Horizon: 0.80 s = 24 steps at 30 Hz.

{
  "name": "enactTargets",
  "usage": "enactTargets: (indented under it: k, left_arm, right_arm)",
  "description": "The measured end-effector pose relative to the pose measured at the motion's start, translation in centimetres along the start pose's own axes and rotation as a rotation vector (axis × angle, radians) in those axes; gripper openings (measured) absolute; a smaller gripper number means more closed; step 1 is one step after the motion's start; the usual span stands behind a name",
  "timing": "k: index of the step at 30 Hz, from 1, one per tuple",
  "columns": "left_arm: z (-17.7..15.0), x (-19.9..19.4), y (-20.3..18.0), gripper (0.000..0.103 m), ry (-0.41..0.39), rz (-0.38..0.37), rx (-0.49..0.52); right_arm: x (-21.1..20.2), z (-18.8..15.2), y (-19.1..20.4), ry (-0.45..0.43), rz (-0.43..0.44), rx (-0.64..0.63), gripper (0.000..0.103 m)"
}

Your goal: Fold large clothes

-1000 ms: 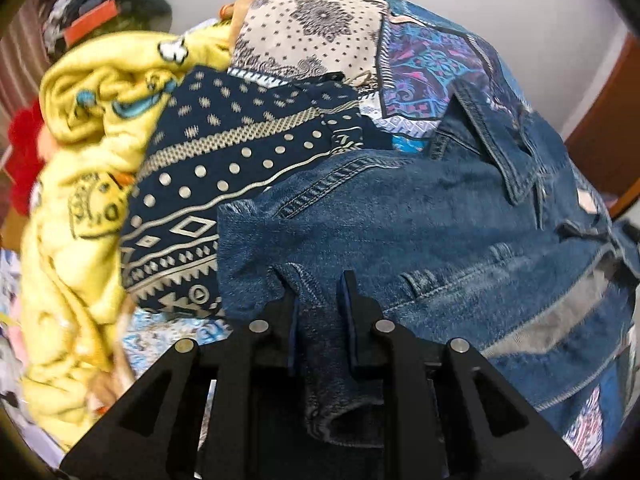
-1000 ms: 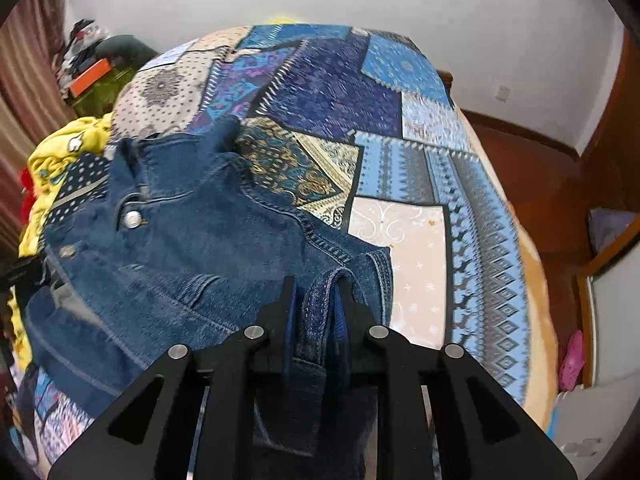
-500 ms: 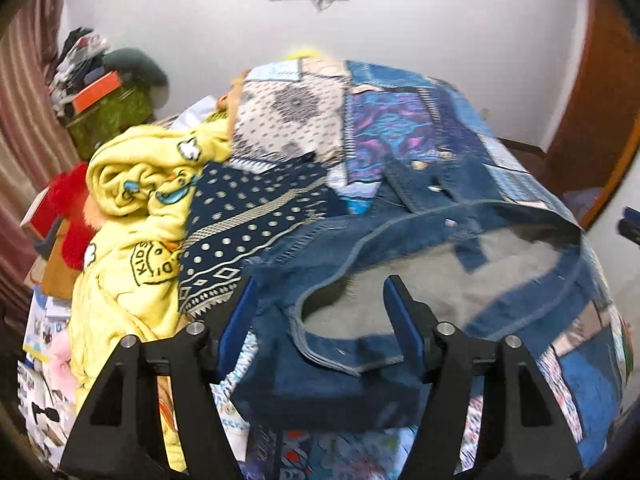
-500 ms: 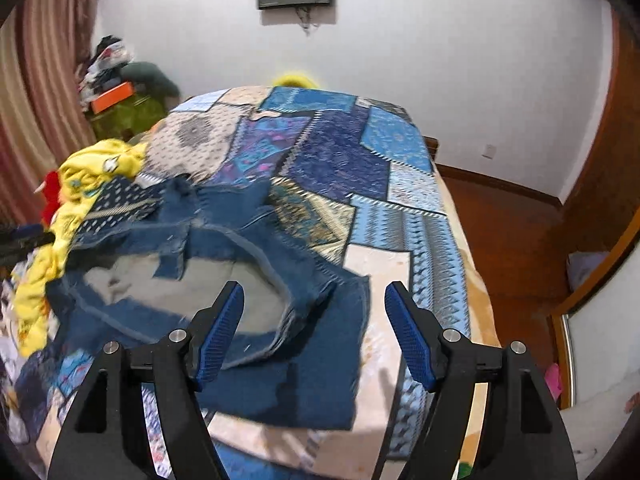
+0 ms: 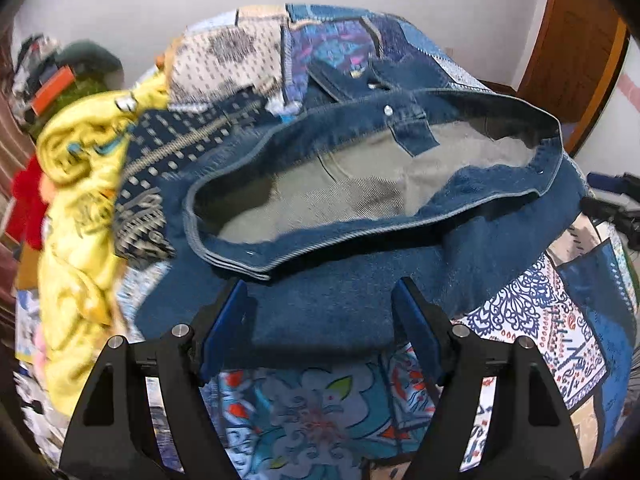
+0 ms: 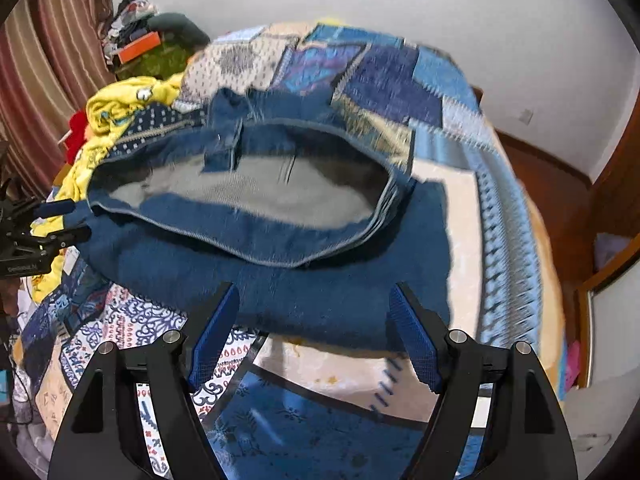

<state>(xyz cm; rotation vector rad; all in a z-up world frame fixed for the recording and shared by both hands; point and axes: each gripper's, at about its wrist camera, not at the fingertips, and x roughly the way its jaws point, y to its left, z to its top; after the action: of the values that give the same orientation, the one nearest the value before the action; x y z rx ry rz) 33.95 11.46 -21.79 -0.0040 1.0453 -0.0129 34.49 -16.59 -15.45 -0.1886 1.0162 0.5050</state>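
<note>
A blue denim jacket (image 5: 340, 292) lies folded over on the patchwork bed cover, its hem open and its grey inside (image 5: 348, 192) showing. It also shows in the right wrist view (image 6: 304, 284). My left gripper (image 5: 320, 328) is open and empty just above the jacket's near edge. My right gripper (image 6: 312, 328) is open and empty above the near edge on the other side. The left gripper also shows at the left edge of the right wrist view (image 6: 36, 232).
A yellow garment (image 5: 80, 200) and a navy dotted cloth (image 5: 160, 152) are piled left of the jacket. Clutter (image 6: 140, 40) and a striped curtain (image 6: 36, 80) stand at the far left. The bed's right edge (image 6: 540, 280) drops to a wooden floor.
Both grippers let go of the denim jacket and opened wide. They pulled back toward the near edge while the jacket settled on the bed with its inside showing.
</note>
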Motion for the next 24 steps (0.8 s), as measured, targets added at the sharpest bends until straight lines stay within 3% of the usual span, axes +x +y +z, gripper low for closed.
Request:
enactTargets:
  k: [4,10,15,20,24]
  left_arm:
    - [0.6,2.1,0.3,0.076,0.026,-0.016,-0.018]
    - [3.0,5.2,2.0,0.08,0.045,-0.017,-0.069]
    - [6.7,6.5,3.5,0.079,0.031,0.092,-0.058]
    - [11.6,5.5,6.4,0.079,-0.059,0.249,-0.069]
    - [14.4,2.5,9.3,0.08,-0.155,0.257,-0.156]
  right_arm:
    - [2.9,0.5,0.5,0.073,0.0,-0.006,0.075]
    - [5.1,1.8,1.2,0.076,0.017,-0.019,0.085]
    - [7.4,4.1,1.3,0.097,-0.015,-0.044,0.085]
    - [7.7,8.4,-0.5,0.005,-0.084,0.028,0.085]
    - [5.6,11.3,-1.4,-0.141,-0.219,0.1,0.085]
